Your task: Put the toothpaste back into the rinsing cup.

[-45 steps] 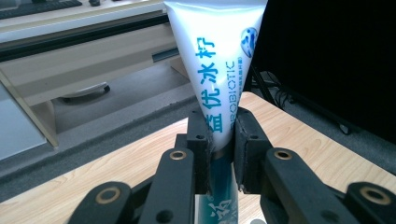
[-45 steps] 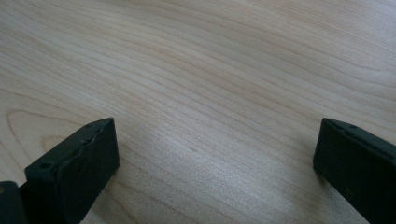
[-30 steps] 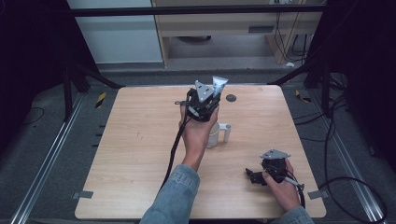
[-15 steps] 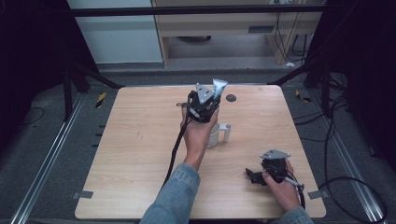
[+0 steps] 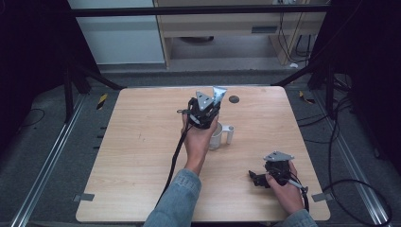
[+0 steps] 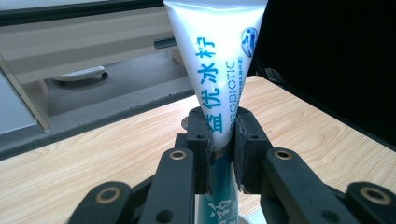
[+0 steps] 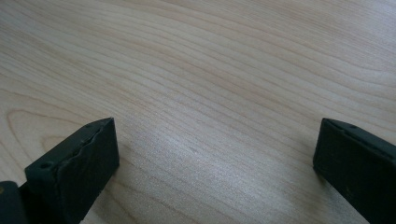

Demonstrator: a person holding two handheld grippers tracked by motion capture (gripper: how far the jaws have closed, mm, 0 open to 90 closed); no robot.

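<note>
A white toothpaste tube with blue lettering stands upright between the jaws of my left gripper, which is shut on it. From above, the left gripper holds the tube over the middle of the table, just above a white mug with its handle to the right. My right gripper rests low near the table's front right, open. Its two black jaws stand wide apart in the right gripper view, with bare wood between them.
The wooden table has a small dark round hole near its back edge. Metal rails and cables run along the floor on both sides. A cabinet stands beyond the table's far edge.
</note>
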